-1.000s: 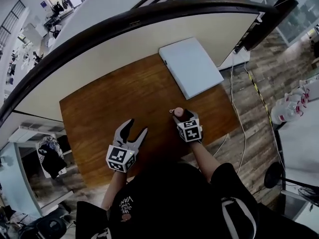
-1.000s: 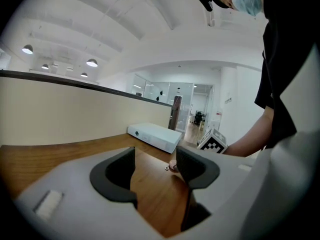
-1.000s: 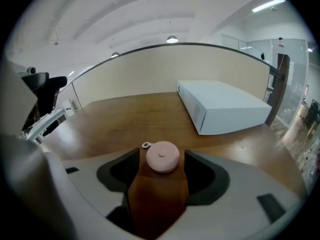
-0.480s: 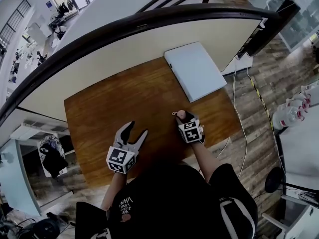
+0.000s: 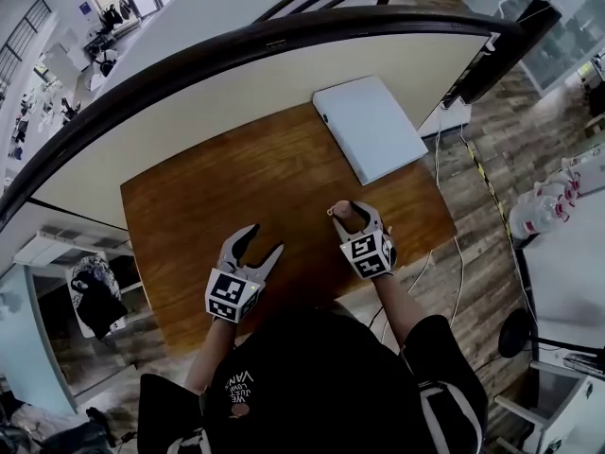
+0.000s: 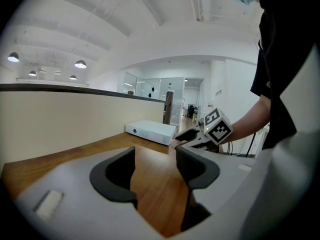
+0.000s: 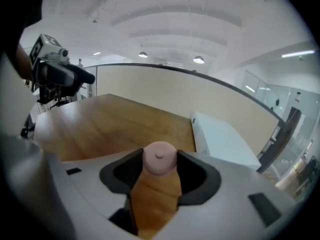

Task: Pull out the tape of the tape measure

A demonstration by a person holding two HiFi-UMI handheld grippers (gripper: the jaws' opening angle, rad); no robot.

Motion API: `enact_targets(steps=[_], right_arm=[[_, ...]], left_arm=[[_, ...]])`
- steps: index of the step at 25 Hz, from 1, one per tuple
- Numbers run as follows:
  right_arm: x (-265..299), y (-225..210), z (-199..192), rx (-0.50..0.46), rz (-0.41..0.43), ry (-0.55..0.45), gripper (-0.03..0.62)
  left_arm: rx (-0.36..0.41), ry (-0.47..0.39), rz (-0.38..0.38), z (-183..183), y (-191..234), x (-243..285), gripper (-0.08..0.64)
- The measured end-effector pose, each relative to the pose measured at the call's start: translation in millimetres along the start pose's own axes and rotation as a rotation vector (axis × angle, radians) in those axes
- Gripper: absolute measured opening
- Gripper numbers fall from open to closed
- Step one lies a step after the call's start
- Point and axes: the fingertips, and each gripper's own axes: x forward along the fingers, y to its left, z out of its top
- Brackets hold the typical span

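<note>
Our left gripper [image 6: 155, 156] holds its dark fingers [image 6: 117, 176] apart over the brown wooden bench [image 6: 75, 151], flat white box [image 6: 150, 130] beyond.

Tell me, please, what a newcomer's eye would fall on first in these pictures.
The small pink tape measure stands out first, gripped between the fingers of the right gripper over the near right part of the wooden table. Next comes the flat white box lying at the table's far right corner. The left gripper hovers open and empty over the table's near left.

shirt [image 5: 321, 376]: black, short-sleeved | left gripper [image 5: 262, 241], right gripper [image 5: 348, 211]: grey — marker cubes
</note>
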Motion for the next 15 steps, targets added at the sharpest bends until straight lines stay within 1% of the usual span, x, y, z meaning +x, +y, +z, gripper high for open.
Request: enact_targets(steps=[3, 4, 6, 8, 10, 12, 15], right_arm=[[-20, 8, 26, -0.082, -0.020, -0.052, 0.219], [-27, 12, 35, -0.095, -0.023, -0.069, 0.219], [-41, 19, 53, -0.089, -0.023, -0.108, 0.219], [-54, 28, 71, -0.043, -0.009, -0.156, 0.219], [-66, 39, 87, 0.040, 0.018, -0.200, 0.219], [-76, 50, 100, 0.119, 0.045, -0.233, 0.219], [-87, 68, 108, 0.195, 0.076, -0.252, 0.219]], left_arm=[[0.063, 0.010, -0.040, 0, -6, 0, 0.244], [0.102, 0.016, -0.052, 1, -9, 1, 0.244], [0.197, 0.031, -0.074, 1, -16, 3, 0.253], [0.274, 0.041, -0.093, -3, -22, 5, 0.255], [0.337, 0.034, -0.104, -2, -27, 7, 0.255], [0.401, 0.015, -0.106, 2, -30, 8, 0.255], [0.479, -0.024, -0.105, 12, -33, 5, 0.255]])
